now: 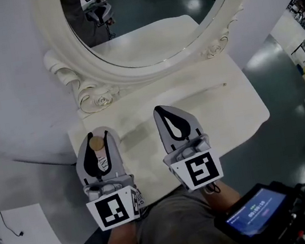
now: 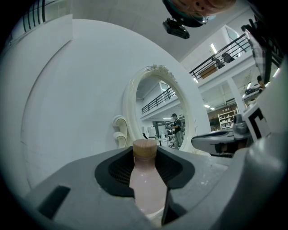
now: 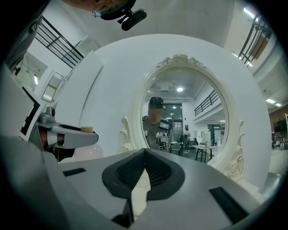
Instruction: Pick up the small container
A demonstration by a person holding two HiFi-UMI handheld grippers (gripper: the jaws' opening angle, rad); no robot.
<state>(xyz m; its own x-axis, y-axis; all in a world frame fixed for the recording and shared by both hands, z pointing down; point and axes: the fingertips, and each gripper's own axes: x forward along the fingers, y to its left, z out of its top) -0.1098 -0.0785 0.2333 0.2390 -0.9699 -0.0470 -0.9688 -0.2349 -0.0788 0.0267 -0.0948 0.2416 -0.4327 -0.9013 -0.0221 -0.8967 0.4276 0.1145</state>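
The small container is a pale pink bottle (image 2: 146, 182) with a round wooden cap (image 1: 95, 142). It stands upright between the jaws of my left gripper (image 1: 96, 136), which is shut on its body over the front left part of the white vanity table (image 1: 225, 106). The frames do not show whether the bottle's base touches the table. My right gripper (image 1: 162, 111) hovers beside it to the right, shut, its tips meeting with nothing between them. In the right gripper view the left gripper (image 3: 67, 137) and the wooden cap (image 3: 87, 129) show at the left.
A large oval mirror (image 1: 140, 16) in an ornate white frame (image 1: 93, 96) stands at the table's back against a white wall. The table's front and right edges drop to a dark floor (image 1: 295, 141). A small screen (image 1: 257, 211) sits near my right forearm.
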